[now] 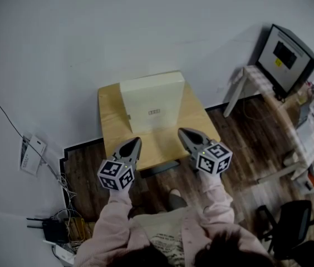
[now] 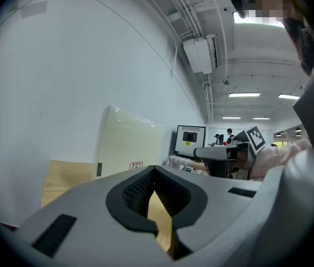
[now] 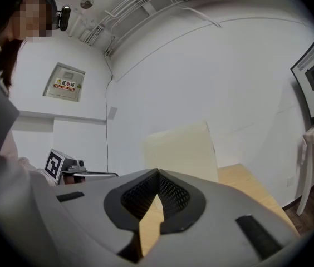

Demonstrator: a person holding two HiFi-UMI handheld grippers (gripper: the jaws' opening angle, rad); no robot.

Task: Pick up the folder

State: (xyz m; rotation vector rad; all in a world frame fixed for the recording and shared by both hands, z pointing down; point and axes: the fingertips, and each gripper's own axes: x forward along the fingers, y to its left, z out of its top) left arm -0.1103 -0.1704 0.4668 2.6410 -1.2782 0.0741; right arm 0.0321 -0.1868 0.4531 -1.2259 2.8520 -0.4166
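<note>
Holding nothing: left gripper (image 1: 135, 142) and right gripper (image 1: 182, 132) both have jaws pressed together, with nothing between them in either gripper view. Both hover over the near edge of the small wooden table (image 1: 110, 118), tips aimed at the far side, one on each side of centre. Folder (image 1: 151, 100), cream, stands on its bottom edge at the back of the table, propped against the white wall (image 1: 90, 32), label facing the person. Grippers are apart from it, no contact.

Task judged at approach stage. Reach not finished; jaws must open, then grip and lift, all left to do.

Edges: the folder's top edge and both side edges look free. Bottom edge sits on the tabletop, and the back face is on the wall, so no room behind. Bare tabletop in front gives a straight run in. Table sides are open; the monitor (image 1: 286, 52) on a side desk is well off to the right and the cables (image 1: 66, 189) are on the floor to the left, neither likely in the way.
</note>
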